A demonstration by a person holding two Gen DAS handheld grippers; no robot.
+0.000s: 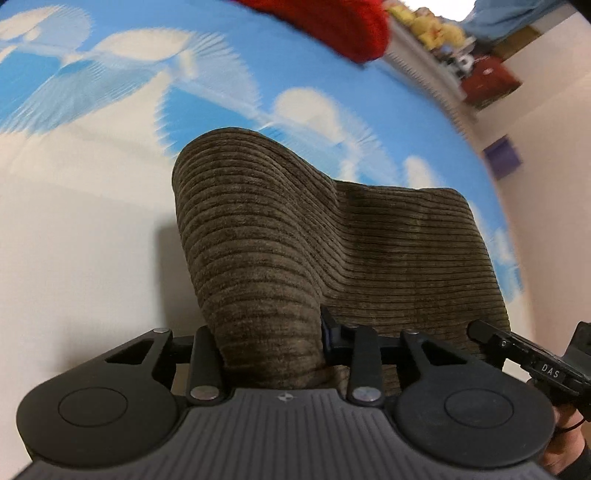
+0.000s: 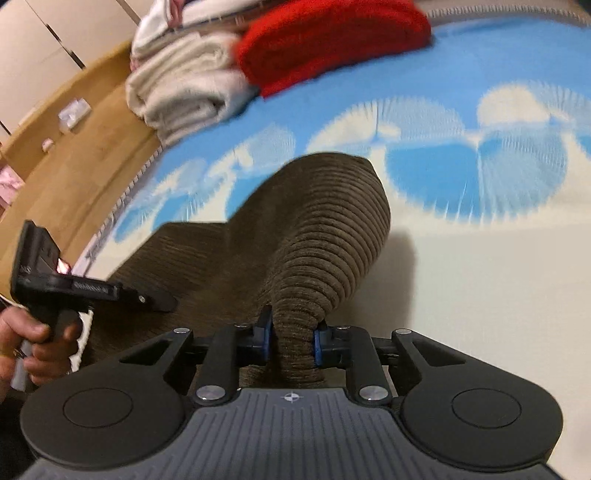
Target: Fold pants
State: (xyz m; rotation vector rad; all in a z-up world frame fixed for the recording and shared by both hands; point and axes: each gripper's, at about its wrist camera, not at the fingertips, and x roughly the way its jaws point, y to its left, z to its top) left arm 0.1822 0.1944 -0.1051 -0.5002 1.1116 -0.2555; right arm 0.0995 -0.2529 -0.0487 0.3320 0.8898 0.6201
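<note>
Both grippers, left (image 1: 271, 332) and right (image 2: 293, 332), clamped on lifted pants (image 1: 295, 236), frame centre; probably mid-fold. Next: carry edge over, lay flat on bed (image 1: 74, 240).

The pants (image 1: 295, 251) bunch over the left tool's (image 1: 271, 341) left finger, hiding it. The bedspread's (image 2: 480, 155) pattern is motion-blurred. The red garment (image 1: 343, 26) runs off the top edge. Far shelf items (image 1: 436, 29) are too blurred to identify.
</note>
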